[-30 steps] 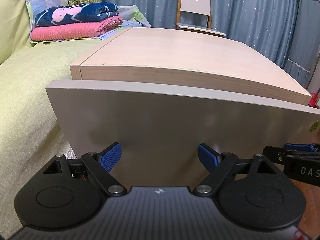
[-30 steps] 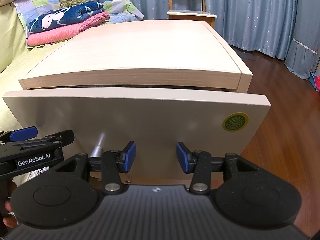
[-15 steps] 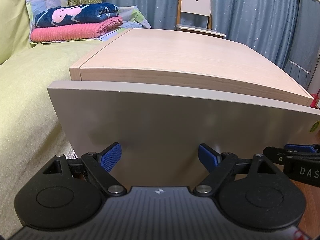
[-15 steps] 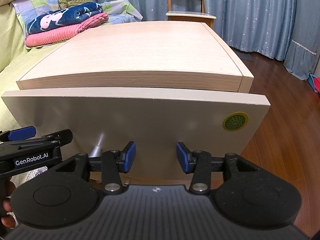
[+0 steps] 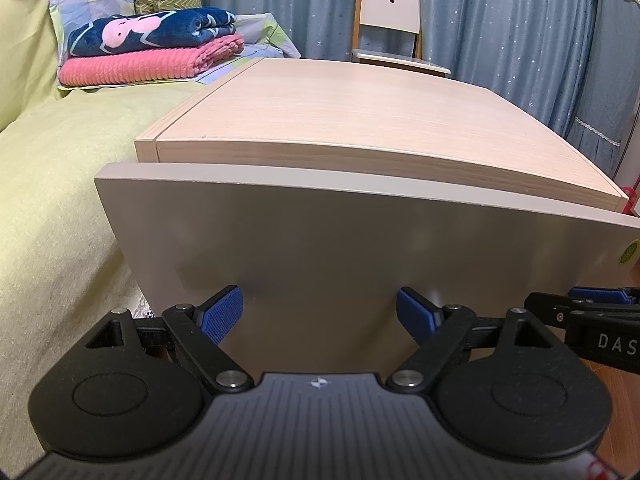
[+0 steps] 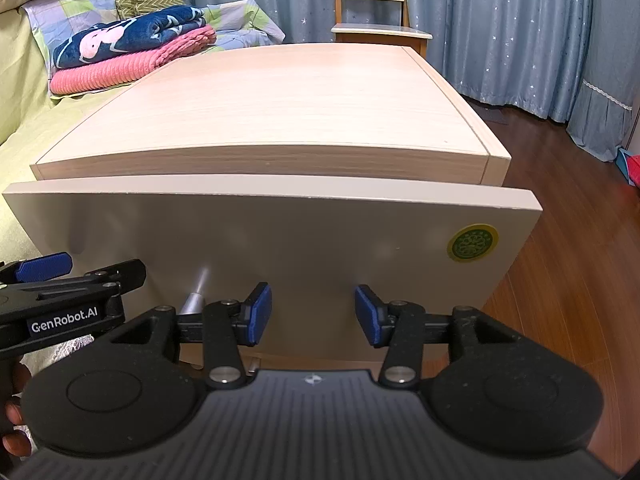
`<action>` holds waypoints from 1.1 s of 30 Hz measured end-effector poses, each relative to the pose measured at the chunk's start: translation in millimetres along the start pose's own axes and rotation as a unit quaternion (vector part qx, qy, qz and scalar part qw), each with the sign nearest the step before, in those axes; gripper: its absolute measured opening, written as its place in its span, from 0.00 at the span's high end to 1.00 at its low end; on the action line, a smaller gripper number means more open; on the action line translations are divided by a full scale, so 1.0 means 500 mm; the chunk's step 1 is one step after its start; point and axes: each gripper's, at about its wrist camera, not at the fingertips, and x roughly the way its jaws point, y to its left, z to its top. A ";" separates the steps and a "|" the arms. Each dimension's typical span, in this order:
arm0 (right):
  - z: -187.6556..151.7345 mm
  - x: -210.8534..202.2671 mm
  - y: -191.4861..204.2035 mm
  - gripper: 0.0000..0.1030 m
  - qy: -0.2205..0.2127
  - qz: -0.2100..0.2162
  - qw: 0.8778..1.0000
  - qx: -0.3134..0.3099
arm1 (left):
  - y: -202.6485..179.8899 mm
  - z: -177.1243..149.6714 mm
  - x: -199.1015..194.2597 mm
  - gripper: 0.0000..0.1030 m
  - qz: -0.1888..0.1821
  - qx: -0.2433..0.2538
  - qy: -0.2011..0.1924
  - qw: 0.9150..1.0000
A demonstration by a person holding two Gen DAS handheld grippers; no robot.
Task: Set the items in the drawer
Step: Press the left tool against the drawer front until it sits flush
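Drawer (image 6: 280, 240) interior hidden behind its front panel; handle (image 6: 196, 298) partly covered.

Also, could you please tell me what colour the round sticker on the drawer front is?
Green with a yellow rim, the round sticker shows best in the right wrist view.

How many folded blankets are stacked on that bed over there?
2. A pink ribbed blanket lies at the bottom on the bed, and a navy patterned blanket sits on top of it. More could be hidden behind the pile.
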 end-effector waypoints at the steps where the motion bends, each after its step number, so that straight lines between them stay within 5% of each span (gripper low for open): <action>1: 0.001 0.001 0.000 0.58 0.000 0.000 1.000 0.000 | 0.000 0.001 0.000 0.18 0.000 0.000 0.000 1.000; 33: 0.011 0.015 0.008 0.55 -0.006 -0.007 1.000 0.002 | 0.001 0.016 0.020 0.18 0.002 -0.007 -0.003 1.000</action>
